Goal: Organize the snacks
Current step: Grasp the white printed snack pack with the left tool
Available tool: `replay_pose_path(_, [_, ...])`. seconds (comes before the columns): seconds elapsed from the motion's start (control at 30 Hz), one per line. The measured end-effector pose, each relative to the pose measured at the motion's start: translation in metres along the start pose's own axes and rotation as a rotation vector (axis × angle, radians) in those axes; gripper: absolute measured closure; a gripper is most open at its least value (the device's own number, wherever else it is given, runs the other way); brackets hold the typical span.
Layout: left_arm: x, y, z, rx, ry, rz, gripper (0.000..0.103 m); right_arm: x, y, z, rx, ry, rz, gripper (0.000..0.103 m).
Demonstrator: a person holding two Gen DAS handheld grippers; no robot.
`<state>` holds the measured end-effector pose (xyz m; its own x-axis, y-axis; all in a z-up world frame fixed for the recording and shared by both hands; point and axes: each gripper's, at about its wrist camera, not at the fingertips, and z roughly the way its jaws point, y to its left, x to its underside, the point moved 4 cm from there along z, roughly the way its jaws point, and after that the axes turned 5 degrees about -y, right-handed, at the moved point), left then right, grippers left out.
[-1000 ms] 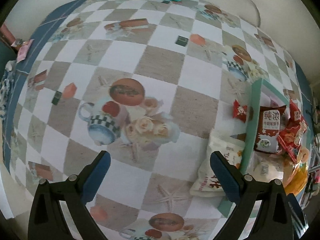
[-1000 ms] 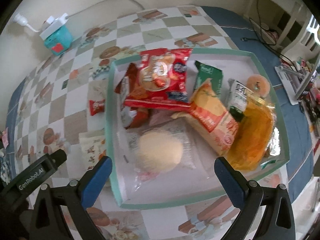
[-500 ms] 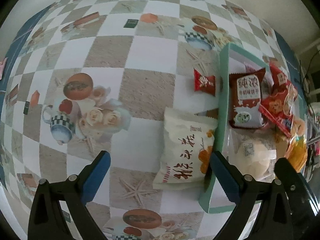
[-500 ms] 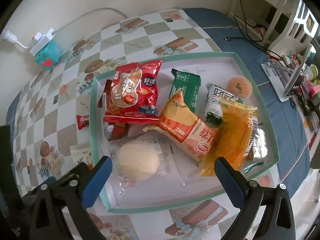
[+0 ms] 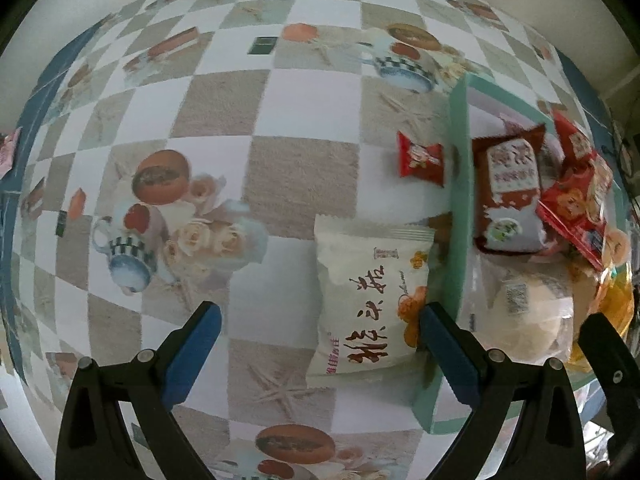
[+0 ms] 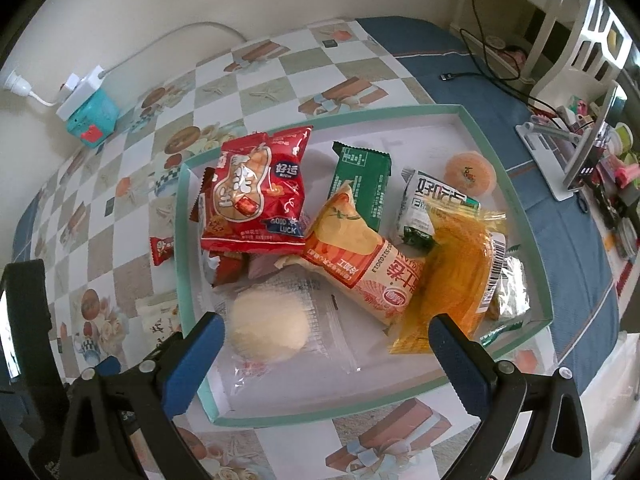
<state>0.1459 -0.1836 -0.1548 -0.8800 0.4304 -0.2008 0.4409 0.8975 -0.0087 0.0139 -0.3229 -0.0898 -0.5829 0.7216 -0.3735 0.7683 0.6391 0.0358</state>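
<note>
A white snack packet (image 5: 370, 296) with red Chinese writing lies on the checked tablecloth just left of the green-rimmed tray (image 5: 458, 184); it also shows in the right wrist view (image 6: 158, 318). A small red candy packet (image 5: 421, 159) lies further back beside the tray, also in the right wrist view (image 6: 162, 249). My left gripper (image 5: 318, 344) is open and empty, just short of the white packet. My right gripper (image 6: 326, 354) is open and empty above the tray's near edge (image 6: 280, 412). The tray holds a red chip bag (image 6: 256, 196), an orange packet (image 6: 360, 264), a round bun (image 6: 268, 328) and several more snacks.
A teal box with a white power strip (image 6: 88, 106) sits at the back by the wall. A dark cable (image 6: 480, 76) and desk clutter (image 6: 592, 152) lie to the right on the blue cloth. The left gripper's body (image 6: 28, 320) shows at the left edge of the right wrist view.
My left gripper has swung right toward the tray, bringing the white packet and red candy into its view. My right gripper has drawn back and up a little over the tray. Nothing was grasped.
</note>
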Motion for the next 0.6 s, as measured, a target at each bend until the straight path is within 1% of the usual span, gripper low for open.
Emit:
replay_pose_path(0.13, [-0.005,0.021,-0.002,-0.044,-0.01,-0.05,0.003,-0.001,-0.001,0.0,0.001,0.0,0.003,0.0])
replay_pose_path(0.2, [-0.007,0.031,-0.002,-0.055,-0.007,-0.079,0.003,-0.001,-0.001,0.0,0.001,-0.001,0.003,0.0])
replay_pose_path(0.3, [-0.009,0.039,-0.002,-0.056,-0.002,-0.105,0.003,-0.001,0.0,-0.001,0.002,-0.002,0.002,0.0])
replay_pose_path(0.43, [-0.013,0.034,-0.001,-0.045,-0.003,-0.099,0.004,-0.001,0.0,-0.001,0.003,-0.003,-0.003,0.0])
replay_pose_path(0.5, [-0.011,0.028,-0.002,-0.038,-0.005,-0.085,0.007,-0.001,0.001,0.0,0.004,-0.003,-0.004,0.0])
replay_pose_path(0.53, [-0.012,0.025,-0.003,-0.036,-0.007,-0.079,0.013,-0.002,0.001,0.0,0.006,-0.003,-0.004,0.0])
replay_pose_path(0.57, [-0.011,0.022,-0.004,-0.035,-0.007,-0.072,0.023,-0.002,0.001,0.0,0.007,-0.004,-0.006,0.0])
replay_pose_path(0.6, [-0.01,0.016,-0.002,-0.034,-0.004,-0.068,0.028,-0.001,0.002,0.0,0.008,-0.004,-0.008,0.0])
